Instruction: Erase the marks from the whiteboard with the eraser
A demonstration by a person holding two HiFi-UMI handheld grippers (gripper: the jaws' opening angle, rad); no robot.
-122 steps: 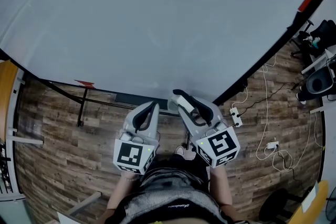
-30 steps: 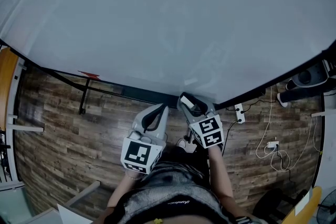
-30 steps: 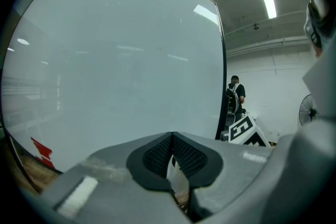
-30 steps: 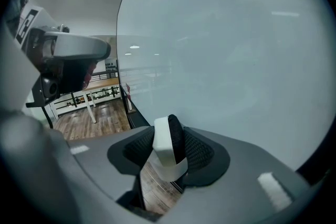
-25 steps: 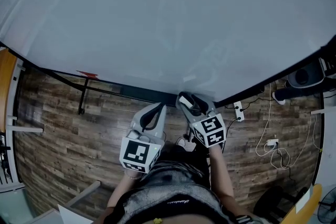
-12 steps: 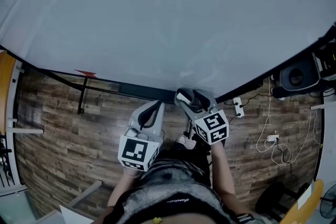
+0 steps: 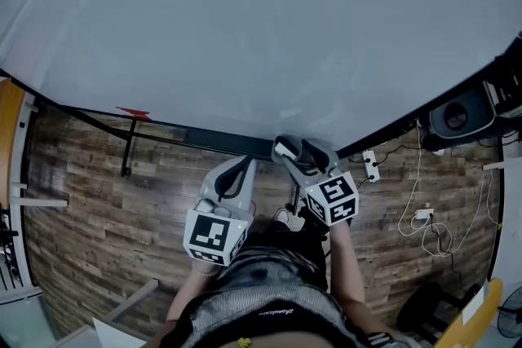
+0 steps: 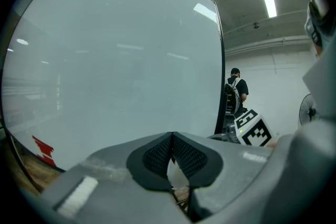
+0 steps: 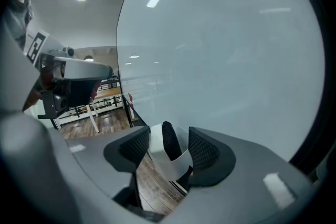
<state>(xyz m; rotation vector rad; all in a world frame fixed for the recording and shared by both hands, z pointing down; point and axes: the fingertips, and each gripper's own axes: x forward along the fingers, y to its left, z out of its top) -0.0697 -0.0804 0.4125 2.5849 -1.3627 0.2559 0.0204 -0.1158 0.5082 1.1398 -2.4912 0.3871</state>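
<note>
Right gripper (image 7: pixel 298 149) jaws just opened, eraser (image 9: pixel 168 144) between them, base hidden

Left gripper (image 7: pixel 241 163), jaws together, points at the whiteboard's (image 7: pixel 261 37) lower edge; right gripper (image 7: pixel 298 149) beside it, wide jaws just narrowing (eraser (image 9: pixel 168 141) loose between).

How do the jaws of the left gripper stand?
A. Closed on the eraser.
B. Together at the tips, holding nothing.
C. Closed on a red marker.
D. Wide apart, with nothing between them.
B: in the left gripper view, the pad tips of the left gripper meet and nothing is held between them. It simply points toward the whiteboard.
</note>
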